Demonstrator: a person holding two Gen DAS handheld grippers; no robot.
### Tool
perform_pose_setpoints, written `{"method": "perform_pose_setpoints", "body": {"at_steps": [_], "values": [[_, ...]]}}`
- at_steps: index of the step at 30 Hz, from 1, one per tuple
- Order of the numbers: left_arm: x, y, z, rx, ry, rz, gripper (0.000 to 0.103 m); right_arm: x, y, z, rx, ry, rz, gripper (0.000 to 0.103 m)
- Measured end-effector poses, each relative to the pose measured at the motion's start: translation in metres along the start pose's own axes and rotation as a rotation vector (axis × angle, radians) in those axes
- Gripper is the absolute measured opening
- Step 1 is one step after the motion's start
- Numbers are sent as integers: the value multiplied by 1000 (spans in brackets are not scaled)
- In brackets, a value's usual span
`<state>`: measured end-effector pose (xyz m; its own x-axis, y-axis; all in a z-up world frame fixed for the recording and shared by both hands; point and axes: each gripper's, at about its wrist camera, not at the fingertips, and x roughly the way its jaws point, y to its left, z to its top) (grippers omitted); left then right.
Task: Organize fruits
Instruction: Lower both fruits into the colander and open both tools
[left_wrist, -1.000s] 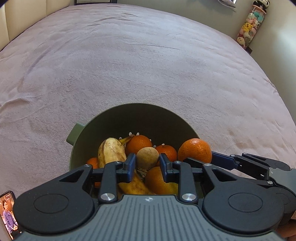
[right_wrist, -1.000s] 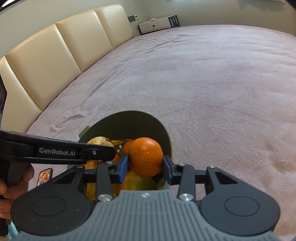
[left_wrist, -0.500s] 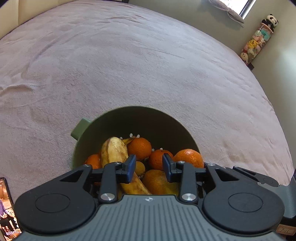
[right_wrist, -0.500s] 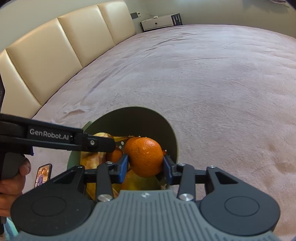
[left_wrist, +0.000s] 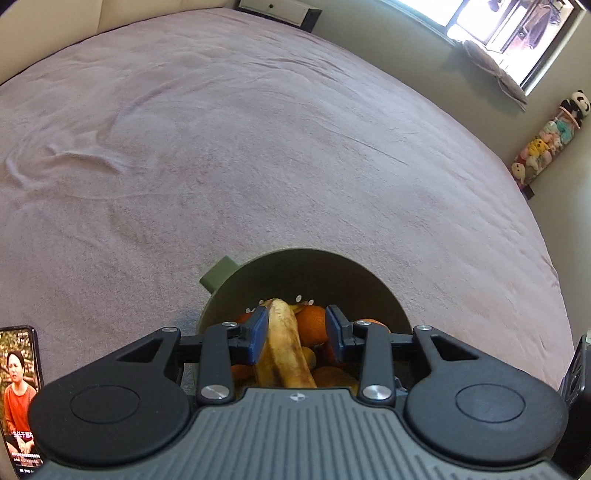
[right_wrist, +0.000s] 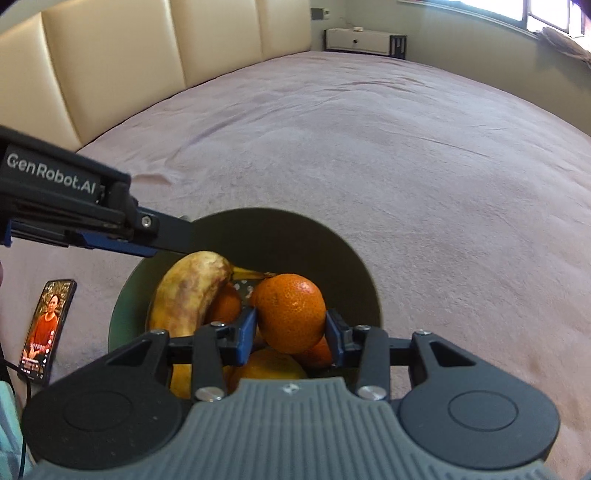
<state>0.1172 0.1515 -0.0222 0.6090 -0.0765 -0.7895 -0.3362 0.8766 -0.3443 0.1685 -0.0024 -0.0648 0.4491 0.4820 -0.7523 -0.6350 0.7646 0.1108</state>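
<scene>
R tongs (right_wrist: 290, 334) clenched on an orange (right_wrist: 290, 312), blue pads pressed to both its sides, holding it just above the other fruit in the green bowl (right_wrist: 295, 236). L tongs (left_wrist: 296, 332) spread apart over the same bowl (left_wrist: 310, 271); a spotty, browning banana (left_wrist: 286, 345) sits between the pads, close against the L pad w/ a gap to the R pad, so not gripped. In the R wrist view the L tongs (right_wrist: 177, 234) come in from the left edge, "GenRobot.AI" printed on the body, tip over the bowl's near-left rim, right above the banana (right_wrist: 188, 291).

Bowl contents: banana lying on the left side, stem end pointing toward bowl centre; several more oranges (left_wrist: 312, 325) beneath and beside it; a yellowish-orange fruit at the near edge under the held orange, type unclear. Small holes show in the bowl's bottom. A stub handle (left_wrist: 218, 273) sticks out of the bowl on its left.

Bowl stands on a bed w/ a pinkish-mauve cover (left_wrist: 258, 147), lightly creased. Phone (right_wrist: 48, 328) w/ lit screen lies on the cover left of the bowl, cable plugged in. Cream padded headboard (right_wrist: 110, 66) behind; low white cabinet (right_wrist: 364, 38) by the far wall; stack of plush toys (left_wrist: 546, 144) in the corner.
</scene>
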Motion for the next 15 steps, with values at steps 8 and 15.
{"method": "perform_pose_setpoints", "body": {"at_steps": [8,15], "values": [[0,1,-2,-2,13,7,42,15,16,2,-65,45,-1,38],[1,-5,-4,21,20,4,42,21,20,2,-91,67,-19,38]]}}
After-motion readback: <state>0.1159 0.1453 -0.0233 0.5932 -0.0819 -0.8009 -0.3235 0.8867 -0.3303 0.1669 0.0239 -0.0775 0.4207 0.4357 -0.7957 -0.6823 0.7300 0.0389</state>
